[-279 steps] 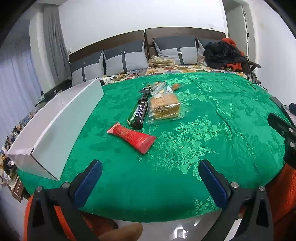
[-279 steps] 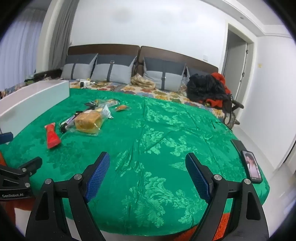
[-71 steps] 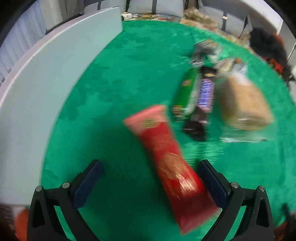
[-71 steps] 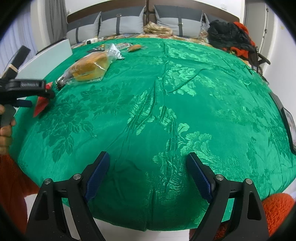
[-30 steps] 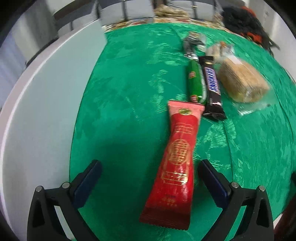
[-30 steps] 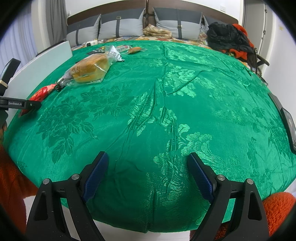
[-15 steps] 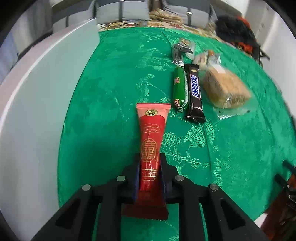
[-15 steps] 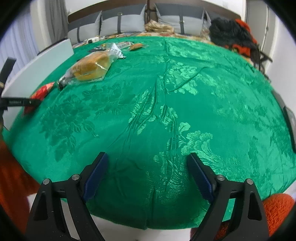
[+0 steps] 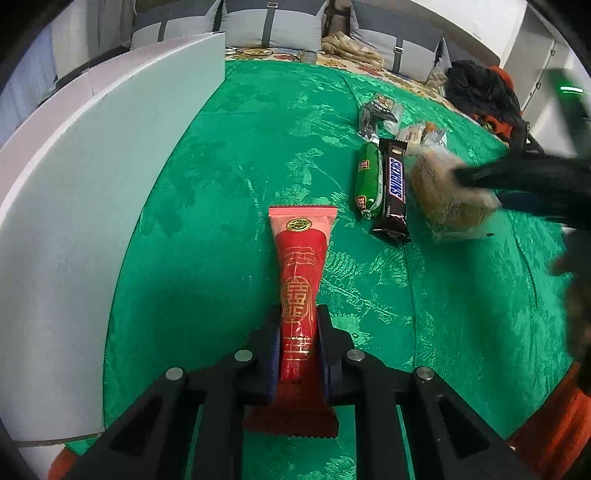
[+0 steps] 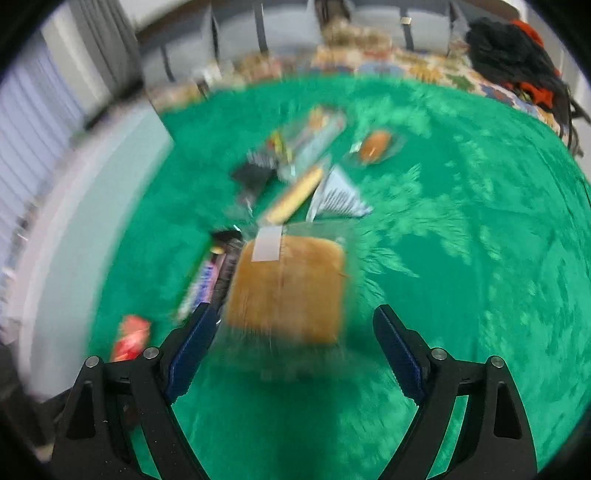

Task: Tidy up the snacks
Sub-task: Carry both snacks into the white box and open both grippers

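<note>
A bedroom in a home: a wide bed spread with a green floral cloth (image 9: 258,140) fills the scene, and at its far end grey pillows (image 9: 269,22) lean against a dark padded headboard (image 10: 236,22). A patterned quilt (image 9: 417,77) shows past the green cloth, dark clothes (image 9: 480,88) are heaped at the far right, and grey curtains (image 10: 96,55) hang on the far left

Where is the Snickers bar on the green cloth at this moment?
In the left wrist view, the Snickers bar lies right of centre, between the green snack stick on its left and the bagged bread on its right.
</note>
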